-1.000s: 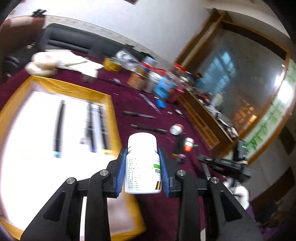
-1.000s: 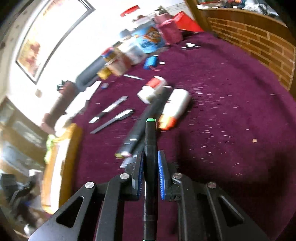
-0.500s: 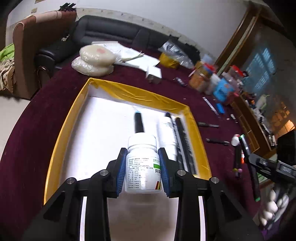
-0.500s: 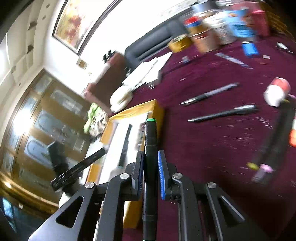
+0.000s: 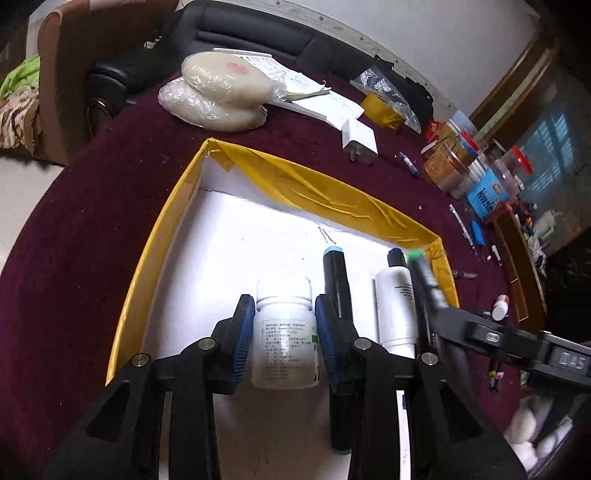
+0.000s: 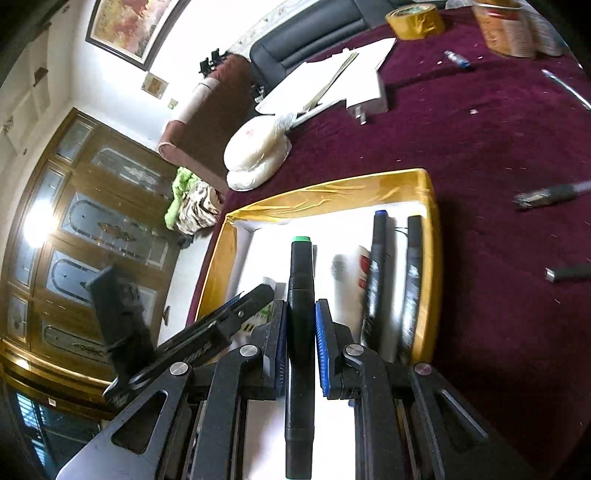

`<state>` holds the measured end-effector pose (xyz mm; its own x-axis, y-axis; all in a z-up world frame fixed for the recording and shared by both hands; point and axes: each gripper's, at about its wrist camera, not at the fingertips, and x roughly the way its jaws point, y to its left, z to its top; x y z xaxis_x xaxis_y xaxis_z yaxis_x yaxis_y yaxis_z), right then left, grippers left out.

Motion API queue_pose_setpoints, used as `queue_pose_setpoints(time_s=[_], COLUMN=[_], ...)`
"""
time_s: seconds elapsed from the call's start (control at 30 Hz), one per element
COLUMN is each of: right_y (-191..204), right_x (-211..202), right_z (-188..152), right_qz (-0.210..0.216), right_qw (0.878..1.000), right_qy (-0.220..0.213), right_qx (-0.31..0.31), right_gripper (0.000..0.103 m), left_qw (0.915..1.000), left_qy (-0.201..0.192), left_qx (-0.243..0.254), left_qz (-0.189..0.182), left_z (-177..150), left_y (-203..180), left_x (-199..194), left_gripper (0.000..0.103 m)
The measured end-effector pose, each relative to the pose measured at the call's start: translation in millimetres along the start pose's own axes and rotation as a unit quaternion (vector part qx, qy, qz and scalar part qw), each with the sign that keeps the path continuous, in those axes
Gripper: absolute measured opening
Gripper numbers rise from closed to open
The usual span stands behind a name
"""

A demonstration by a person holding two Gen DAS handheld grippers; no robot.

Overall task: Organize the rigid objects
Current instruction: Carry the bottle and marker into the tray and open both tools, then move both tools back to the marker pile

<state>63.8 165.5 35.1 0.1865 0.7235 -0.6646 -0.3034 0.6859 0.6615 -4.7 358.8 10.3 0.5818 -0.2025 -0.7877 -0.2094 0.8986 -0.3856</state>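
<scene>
Holding stock over the tray, I list as follows.

Left gripper (image 5: 284, 325): blue pads clamped on a white pill bottle (image 5: 285, 334), upright, cap away from me, above the tray's white floor.

Right gripper (image 6: 301, 345): jaws narrow, pinching a black marker with a green cap (image 6: 301, 325); the green end points forward over the tray. This same marker (image 5: 424, 277) shows at the right in the left wrist view, just beside the tray's right wall.

Tray (image 5: 332, 192): shallow, white inside, rim wrapped in yellow tape, on a maroon tablecloth (image 5: 74, 236).

Tray contents, along the right side: one black marker with a pale blue tip (image 5: 334, 280), one white bottle with a dark blue cap (image 5: 395, 299), and further dark markers (image 6: 412, 280) against the right wall, lying lengthwise and parallel.

Outside the tray: two wrapped pale round cakes (image 5: 221, 92), stacked; papers (image 5: 317, 99); a white charger plug (image 5: 360, 142); a roll of yellow tape (image 6: 413, 18); jars and tins (image 5: 454, 162); loose pens (image 6: 550, 194) on the cloth, well apart from the tray.
</scene>
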Motion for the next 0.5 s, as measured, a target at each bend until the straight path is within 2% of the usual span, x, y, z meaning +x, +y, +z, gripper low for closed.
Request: queue_pose_setpoints(time_s=[0.13,0.27,0.37,0.5], right_y=[6.8,7.5,6.3,7.6], right_x=[17.5,28.0,30.5,26.6], right_z=[6.5,9.1,10.3,11.6], right_qz=[-0.016,-0.034,-0.039,-0.051], right_qw=[1.0,0.999,0.999,0.999], right_qy=[0.006,0.009,0.01,0.001], right_qx=[-0.01,-0.013,-0.01,-0.011], right_gripper=[0.013,0.013,0.013,0.014], left_qw=[0.9994,0.9979,0.9962,0.9952], left_qy=[-0.001,-0.019,-0.035,-0.046], left_qx=[-0.022,-0.032,-0.04,-0.047], left_qz=[-0.028,-0.052,-0.068,-0.073], left_z=[-1.4,-6.4,-12.9,-21.4], left_y=[4.8,2.2,1.3,3.0], left_x=[-6.3,-23.2,-37.1,-47.0], left_gripper=[0.041,0.056,0.058,0.06])
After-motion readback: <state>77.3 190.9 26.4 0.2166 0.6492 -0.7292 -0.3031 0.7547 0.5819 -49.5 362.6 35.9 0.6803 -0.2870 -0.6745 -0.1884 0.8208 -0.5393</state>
